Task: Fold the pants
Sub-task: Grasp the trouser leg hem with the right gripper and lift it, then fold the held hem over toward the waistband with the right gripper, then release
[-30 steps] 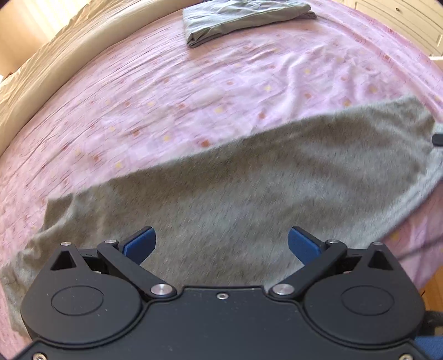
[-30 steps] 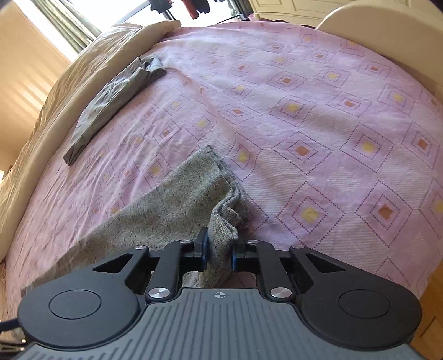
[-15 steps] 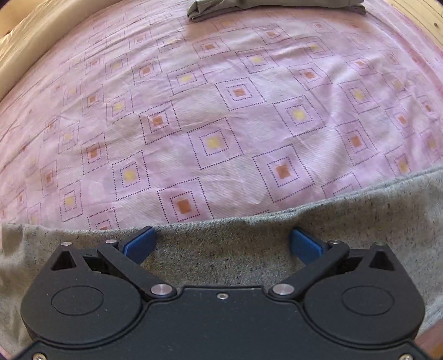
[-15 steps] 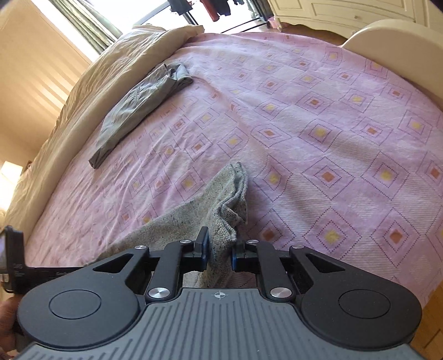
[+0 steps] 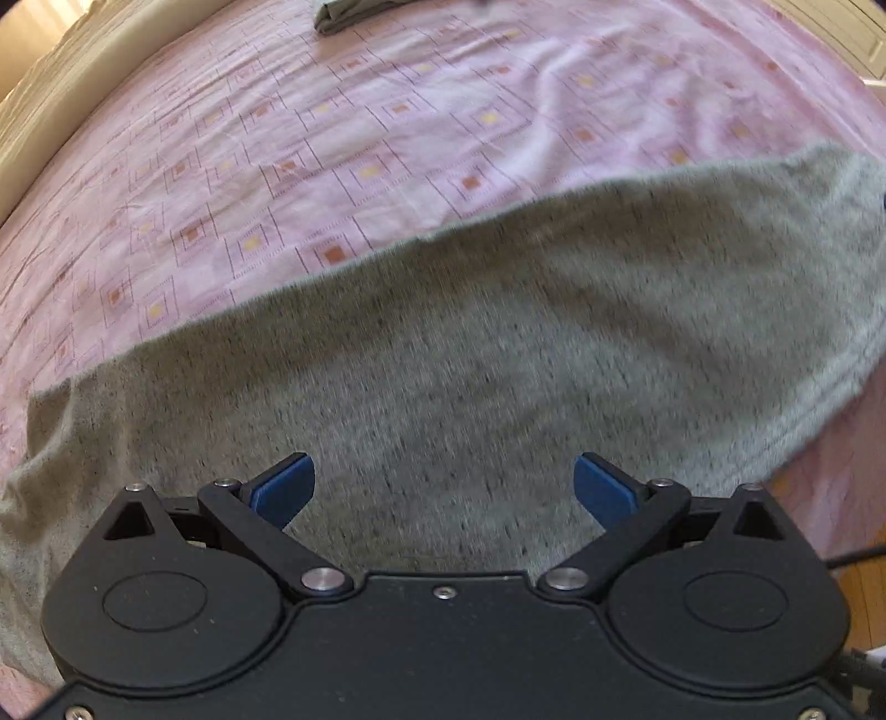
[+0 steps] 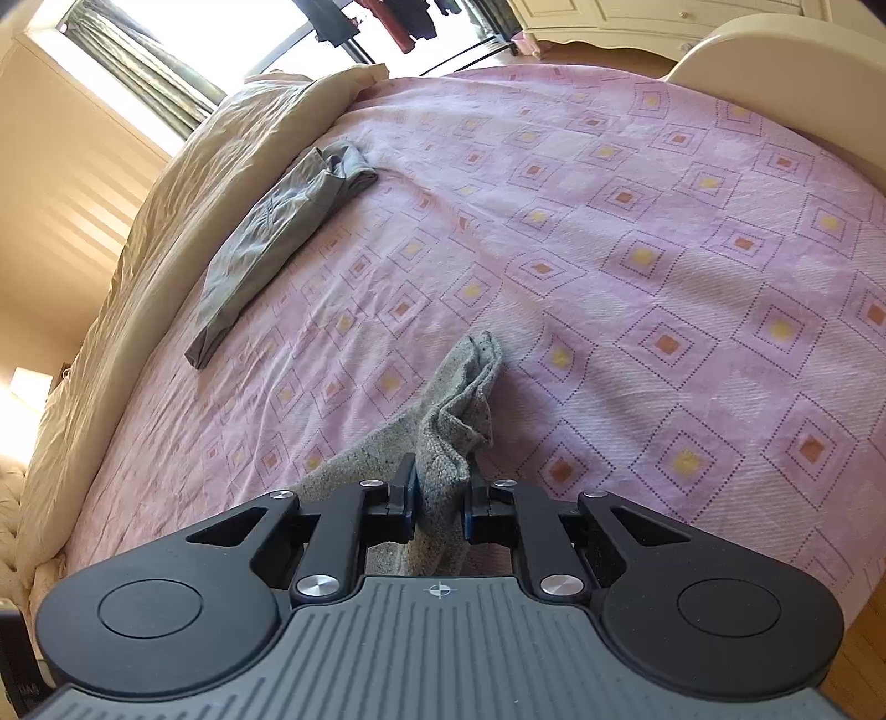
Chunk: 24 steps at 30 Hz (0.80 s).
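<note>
The speckled grey pants lie stretched across the near part of a bed covered by a pink bedsheet printed with small orange and yellow squares. In the left wrist view the fabric runs as a broad band from the lower left edge up toward the right edge, blurred in places.

The left gripper hangs above the middle of that band, pointing down and forward at it. Its blue-padded fingers stand wide apart with nothing between them, only the grey cloth showing below.

The right gripper is clamped on a bunched end of the pants. The cloth rises in a crumpled ridge from between the two pads and pokes forward over the sheet, while the rest trails off to the left under the gripper body. The gripper points along the bed, tilted slightly down, toward the far window.

Farther up the bed, well apart from the grey pants, a folded dark grey garment lies beside a beige duvet that is heaped along the left side. In the left wrist view only the end of that garment shows at the top edge.
</note>
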{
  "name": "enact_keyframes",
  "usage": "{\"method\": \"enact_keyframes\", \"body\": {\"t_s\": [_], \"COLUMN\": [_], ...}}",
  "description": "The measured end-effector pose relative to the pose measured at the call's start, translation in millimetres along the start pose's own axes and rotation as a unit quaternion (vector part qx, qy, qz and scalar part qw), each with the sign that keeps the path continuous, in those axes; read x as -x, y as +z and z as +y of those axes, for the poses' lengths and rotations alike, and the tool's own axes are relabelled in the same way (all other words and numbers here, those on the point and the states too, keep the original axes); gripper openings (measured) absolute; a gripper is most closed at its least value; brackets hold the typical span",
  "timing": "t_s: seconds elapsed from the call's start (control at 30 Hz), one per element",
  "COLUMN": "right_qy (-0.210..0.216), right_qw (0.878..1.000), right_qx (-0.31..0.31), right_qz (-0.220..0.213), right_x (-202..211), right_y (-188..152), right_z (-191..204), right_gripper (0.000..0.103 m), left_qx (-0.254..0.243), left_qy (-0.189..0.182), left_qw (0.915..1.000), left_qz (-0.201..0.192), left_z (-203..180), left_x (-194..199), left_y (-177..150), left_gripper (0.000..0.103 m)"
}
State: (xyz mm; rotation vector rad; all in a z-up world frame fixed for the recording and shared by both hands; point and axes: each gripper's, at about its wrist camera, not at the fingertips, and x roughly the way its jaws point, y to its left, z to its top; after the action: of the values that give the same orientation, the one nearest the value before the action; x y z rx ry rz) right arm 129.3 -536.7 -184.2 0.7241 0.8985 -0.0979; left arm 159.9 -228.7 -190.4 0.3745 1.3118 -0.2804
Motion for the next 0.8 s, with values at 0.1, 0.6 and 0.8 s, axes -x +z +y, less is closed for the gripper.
{"method": "enact_keyframes", "body": {"t_s": [0.1, 0.6, 0.8], "right_qy": [-0.004, 0.066, 0.108], "right_qw": [1.000, 0.973, 0.944], "right_qx": [0.005, 0.213, 0.310], "right_qz": [-0.008, -0.059, 0.018], "right_x": [2.2, 43.0, -11.4], "right_y": [-0.8, -53.7, -152.9], "right_z": [7.9, 208.7, 293.5], "right_gripper": [0.014, 0.014, 0.014], "left_qx": [-0.013, 0.075, 0.114], "left_qy": [-0.029, -0.059, -0.040], "left_qw": [0.9990, 0.9944, 0.9919], "left_qz": [0.031, -0.046, -0.039], "left_z": [-1.2, 153.4, 226.2], "left_x": [-18.6, 24.1, 19.4], "left_y": [-8.8, -44.8, -78.1], "left_gripper": [0.101, 0.098, 0.098]}}
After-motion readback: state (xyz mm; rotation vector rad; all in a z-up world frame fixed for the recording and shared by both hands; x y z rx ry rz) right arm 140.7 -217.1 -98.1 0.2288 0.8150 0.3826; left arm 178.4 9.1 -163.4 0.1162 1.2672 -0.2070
